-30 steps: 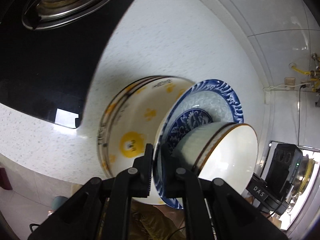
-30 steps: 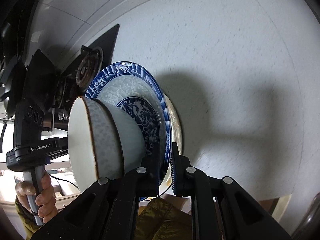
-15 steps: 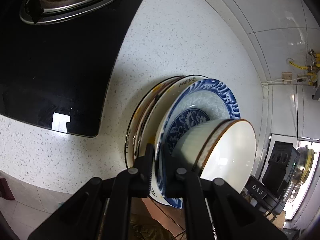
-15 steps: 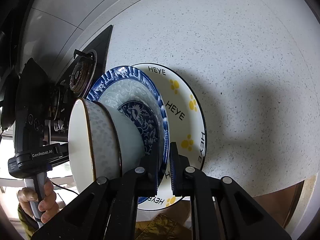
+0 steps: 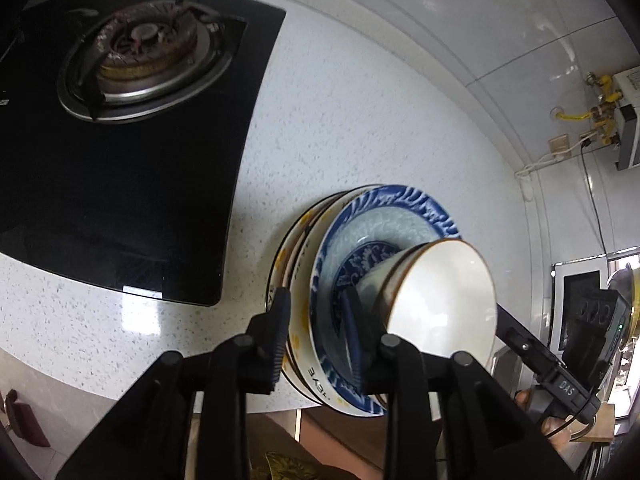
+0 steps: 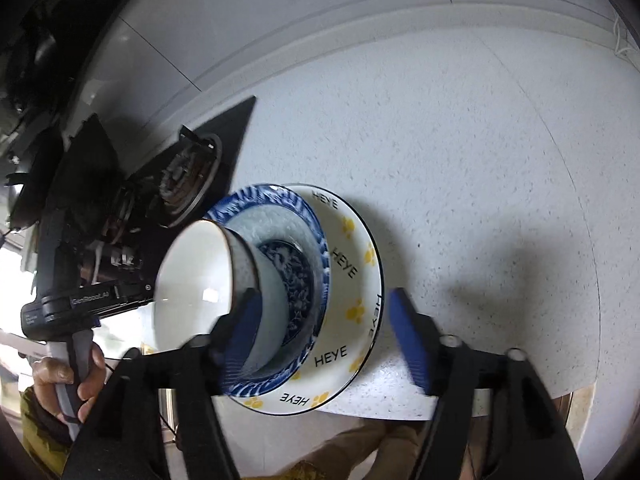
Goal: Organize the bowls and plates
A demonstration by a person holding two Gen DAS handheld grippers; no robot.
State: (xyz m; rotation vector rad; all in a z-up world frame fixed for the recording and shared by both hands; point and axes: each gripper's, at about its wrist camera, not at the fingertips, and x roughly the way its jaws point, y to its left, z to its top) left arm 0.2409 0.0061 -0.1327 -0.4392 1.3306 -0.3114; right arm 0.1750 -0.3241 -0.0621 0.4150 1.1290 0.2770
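The stack, white bowl [image 6: 200, 296] on blue plate [image 6: 280, 216] on HEYE plate [image 6: 352, 280], overhangs the tabletop's [image 6: 460, 160] near edge; both left gripper [image 5: 320, 336] and right gripper [image 6: 320, 332] jaws stand open, empty; a knock could tip it off

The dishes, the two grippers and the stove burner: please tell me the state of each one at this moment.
White bowl: empty, sitting in the blue plate.
Blue plate: stacked on the HEYE plate.
HEYE plate: lying on the counter, partly past its front edge.
Left gripper: jaws open, straddling the plate rims.
Right gripper: jaws wide open, holding nothing.
Stove burner: no flame visible, no pot on it.
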